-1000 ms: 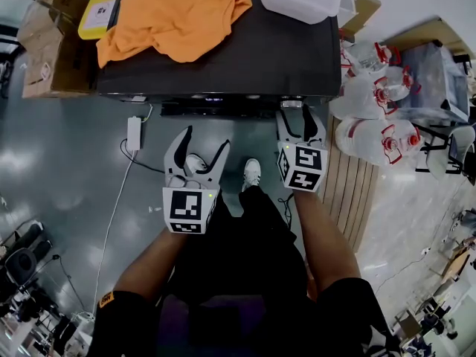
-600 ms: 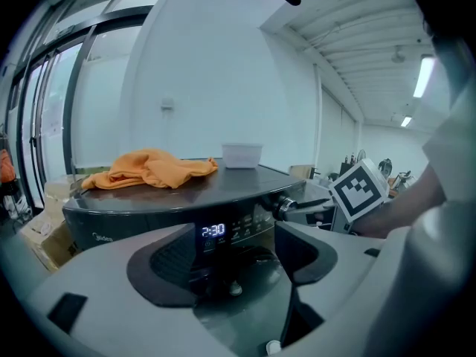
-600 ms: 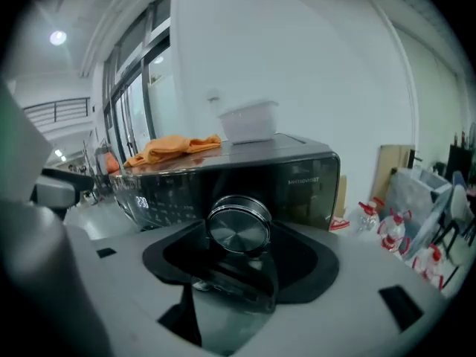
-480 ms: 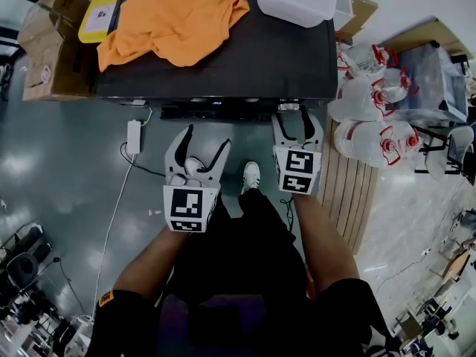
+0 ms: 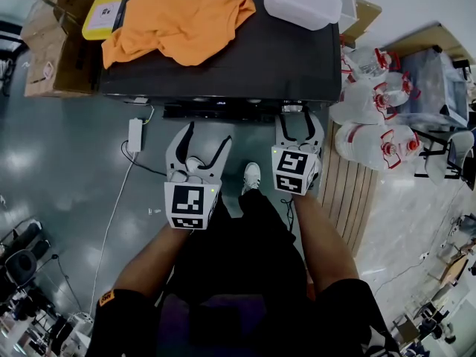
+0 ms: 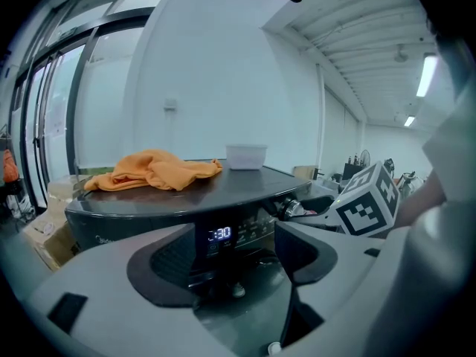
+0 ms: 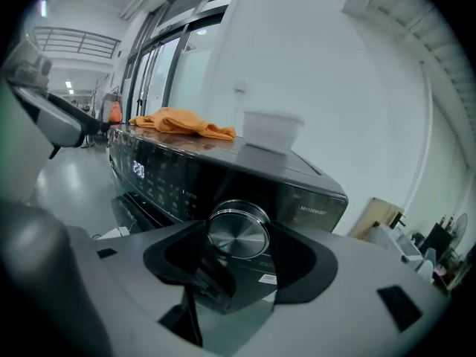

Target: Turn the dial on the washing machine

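Note:
The black washing machine (image 5: 245, 58) stands in front of me, its lit display (image 6: 219, 233) facing me. Its round silver dial (image 7: 238, 230) sits at the right end of the front panel. My right gripper (image 5: 300, 116) is at the panel's right end with a jaw on each side of the dial, closing a little, the pads against its rim. The marker cube on that gripper is tilted. My left gripper (image 5: 206, 136) hangs open and empty over the floor, short of the panel's middle. An orange cloth (image 5: 178, 21) and a clear plastic container (image 5: 301, 0) lie on the machine's top.
Cardboard boxes (image 5: 52, 43) stand left of the machine. Several water jugs (image 5: 375, 117) crowd its right side, beside a wooden pallet (image 5: 349, 192). A white power strip (image 5: 134, 134) with its cord lies on the floor at the left. My shoe (image 5: 251, 175) is between the grippers.
The right gripper's marker cube has rolled and shifted slightly left while staying at the dial. The left gripper has barely moved.

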